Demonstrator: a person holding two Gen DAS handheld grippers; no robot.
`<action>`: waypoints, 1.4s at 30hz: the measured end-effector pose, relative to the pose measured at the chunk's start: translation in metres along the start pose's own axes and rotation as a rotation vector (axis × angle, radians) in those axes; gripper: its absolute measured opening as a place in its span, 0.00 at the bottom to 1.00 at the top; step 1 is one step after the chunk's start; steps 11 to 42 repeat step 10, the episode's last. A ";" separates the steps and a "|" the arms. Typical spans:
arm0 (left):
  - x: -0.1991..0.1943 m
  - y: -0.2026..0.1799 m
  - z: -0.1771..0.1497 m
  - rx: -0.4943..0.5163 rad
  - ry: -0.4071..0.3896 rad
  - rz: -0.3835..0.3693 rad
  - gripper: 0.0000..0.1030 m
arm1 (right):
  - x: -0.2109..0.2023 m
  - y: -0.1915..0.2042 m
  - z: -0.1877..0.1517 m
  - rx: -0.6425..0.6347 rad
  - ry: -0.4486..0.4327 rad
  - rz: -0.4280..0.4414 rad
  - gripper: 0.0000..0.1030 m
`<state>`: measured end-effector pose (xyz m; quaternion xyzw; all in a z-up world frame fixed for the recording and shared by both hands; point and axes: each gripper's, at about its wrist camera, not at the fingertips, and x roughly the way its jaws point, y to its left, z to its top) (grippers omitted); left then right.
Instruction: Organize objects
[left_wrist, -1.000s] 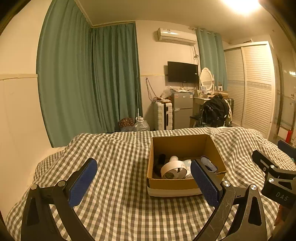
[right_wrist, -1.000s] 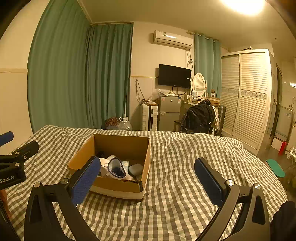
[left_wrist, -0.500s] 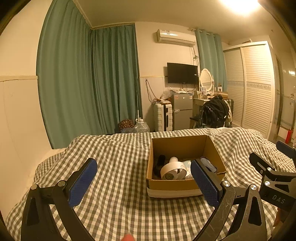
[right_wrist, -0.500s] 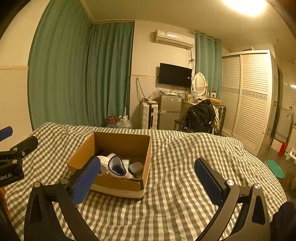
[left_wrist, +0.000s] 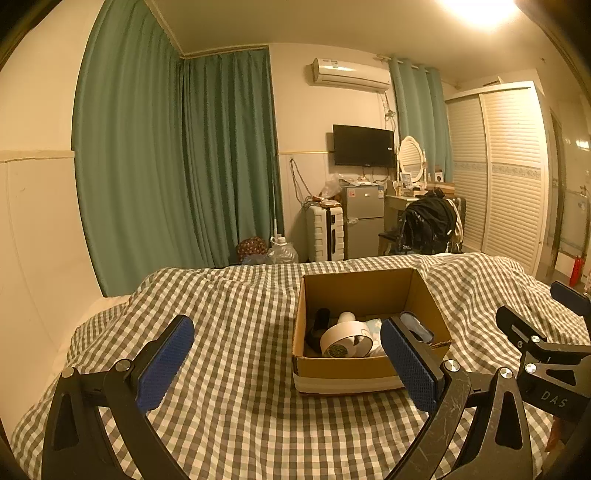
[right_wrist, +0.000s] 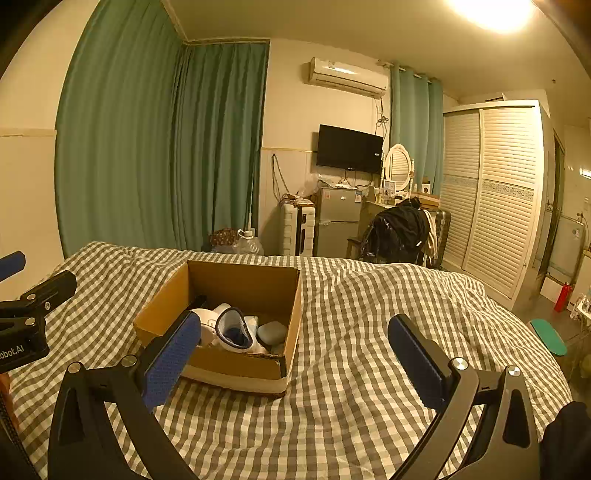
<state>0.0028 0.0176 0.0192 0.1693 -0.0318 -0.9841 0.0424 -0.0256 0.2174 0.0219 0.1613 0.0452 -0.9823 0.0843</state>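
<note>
An open cardboard box sits on a bed with a grey-and-white checked cover. Inside lie a white round device, a dark object, a white item with a blue lining and a grey pebble-shaped object. My left gripper is open and empty, held above the bed just in front of the box. My right gripper is open and empty, to the right of the box. Each gripper shows at the edge of the other's view.
Beyond the bed are green curtains, a white suitcase, a small fridge, a chair with a black jacket and a louvred wardrobe. A wall lies to the left of the bed.
Both views have shifted slightly; the box sits a little lower and nearer in the frames. Both grippers stay open and empty.
</note>
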 end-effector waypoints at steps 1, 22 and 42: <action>0.000 -0.001 0.000 0.003 -0.001 0.000 1.00 | 0.001 0.000 -0.001 -0.003 0.002 0.000 0.99; 0.005 -0.002 -0.003 0.009 0.014 0.001 1.00 | 0.003 0.004 -0.004 -0.010 0.011 0.003 0.99; 0.005 -0.002 -0.003 0.009 0.014 0.001 1.00 | 0.003 0.004 -0.004 -0.010 0.011 0.003 0.99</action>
